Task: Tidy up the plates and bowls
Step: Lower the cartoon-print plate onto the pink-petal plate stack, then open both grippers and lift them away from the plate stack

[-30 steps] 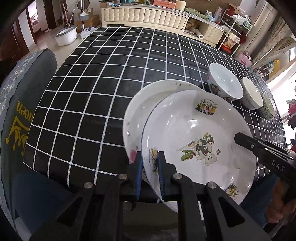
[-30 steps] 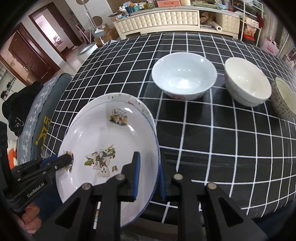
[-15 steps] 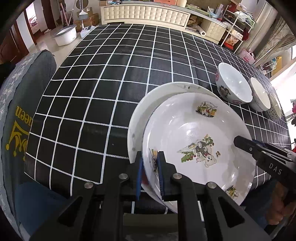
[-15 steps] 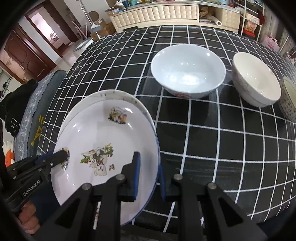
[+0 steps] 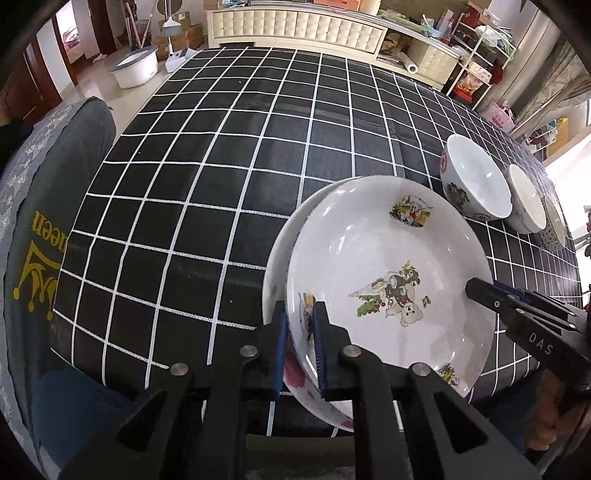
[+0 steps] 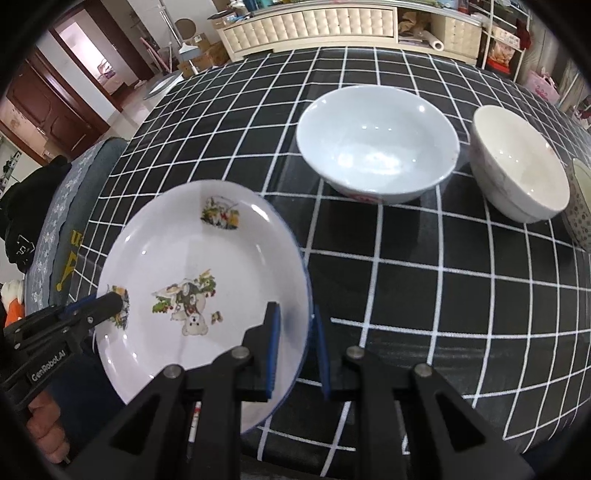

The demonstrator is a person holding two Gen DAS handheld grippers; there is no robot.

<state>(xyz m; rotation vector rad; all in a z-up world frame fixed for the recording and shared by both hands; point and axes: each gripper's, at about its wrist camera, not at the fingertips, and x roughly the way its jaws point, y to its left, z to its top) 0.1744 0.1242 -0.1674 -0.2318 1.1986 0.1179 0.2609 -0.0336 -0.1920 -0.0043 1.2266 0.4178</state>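
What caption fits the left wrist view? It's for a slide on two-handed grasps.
Both grippers, left and right, clamp opposite rims of a cartoon-print plate over a second plate.

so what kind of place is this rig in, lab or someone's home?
Most likely a home living or dining room, not a lab: a table under a black checked tablecloth, a cream tufted cabinet along the far wall, and cluttered shelves of household items beside it.
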